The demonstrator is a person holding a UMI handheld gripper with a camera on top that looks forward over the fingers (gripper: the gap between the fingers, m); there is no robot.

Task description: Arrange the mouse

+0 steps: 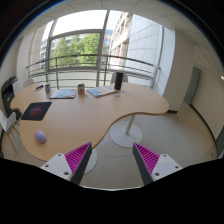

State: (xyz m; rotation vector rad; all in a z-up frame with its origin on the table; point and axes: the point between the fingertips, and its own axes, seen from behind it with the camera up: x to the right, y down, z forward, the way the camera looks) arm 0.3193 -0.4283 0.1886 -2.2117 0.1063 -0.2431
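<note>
A small pale lavender mouse [41,136] lies near the front left edge of the curved wooden table [85,118], just right of a dark mouse mat [28,139]. My gripper [113,160] is open and empty, held well back from the table above the floor. Its fingers [80,157] with magenta pads stand wide apart, with nothing between them. The mouse is beyond the left finger, to its left.
At the table's far side lie a notebook [62,94], papers [101,91], a small dark cup [81,88] and a dark upright device [117,81]. A chair [10,122] stands at the left. A round white table base [128,131] stands ahead. Railing and windows are behind.
</note>
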